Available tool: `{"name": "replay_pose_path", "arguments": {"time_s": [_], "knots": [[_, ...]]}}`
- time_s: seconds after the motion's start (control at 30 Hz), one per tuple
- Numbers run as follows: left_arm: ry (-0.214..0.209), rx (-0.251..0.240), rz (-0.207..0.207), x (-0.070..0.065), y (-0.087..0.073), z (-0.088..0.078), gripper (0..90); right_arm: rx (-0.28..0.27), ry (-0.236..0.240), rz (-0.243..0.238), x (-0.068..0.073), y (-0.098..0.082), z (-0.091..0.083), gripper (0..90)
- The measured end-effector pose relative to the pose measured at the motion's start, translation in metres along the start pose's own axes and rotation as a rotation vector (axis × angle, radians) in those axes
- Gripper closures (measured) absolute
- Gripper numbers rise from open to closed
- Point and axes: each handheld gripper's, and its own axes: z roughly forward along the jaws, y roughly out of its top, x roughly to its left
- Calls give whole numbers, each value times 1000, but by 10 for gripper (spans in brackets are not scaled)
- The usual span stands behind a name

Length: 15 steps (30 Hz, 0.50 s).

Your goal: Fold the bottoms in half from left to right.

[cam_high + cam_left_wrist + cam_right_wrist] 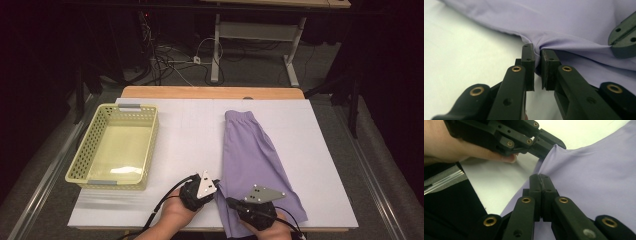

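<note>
A purple garment [255,155] with an elastic waistband at its far end lies lengthwise on the white table [190,130]. Both grippers are at its near left edge. My left gripper [218,186] is shut on a puckered fold of the purple cloth [564,22], which is pinched between its pads [537,53]. Just nearer the table's front edge, my right gripper [229,201] has its jaws pressed together [540,176] on the cloth edge [594,170], which pulls up toward the tips. In the right gripper view the left gripper [549,145] is close ahead, biting the same edge.
A pale yellow perforated basket [82,155] stands on the table's left side with nothing in it. Bare white tabletop lies between the basket and the garment. Behind the table are cables and a desk frame [260,35] on the floor.
</note>
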Motion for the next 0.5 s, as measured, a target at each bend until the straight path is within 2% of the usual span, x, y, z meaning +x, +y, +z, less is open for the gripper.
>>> {"name": "replay_pose_path", "arguments": {"time_s": [0.13, 0.23, 0.3, 0.37, 0.5], "knots": [[-25, 17, -36, 4, -6, -1, 813, 24, 12, -10, 4, -1, 9, 900], [-47, 12, -65, 9, -6, -2, 810, 20, 9, -13, 7, 0, 10, 813], [-60, 21, -63, 11, -6, -2, 809, 12, -5, -26, 9, 3, 7, 776], [-73, 31, -80, 14, -6, -1, 808, -2, -12, -38, 11, 7, 1, 767], [-92, 50, -86, 17, -7, -1, 809, 26, -20, -66, 15, 11, -4, 766]]}}
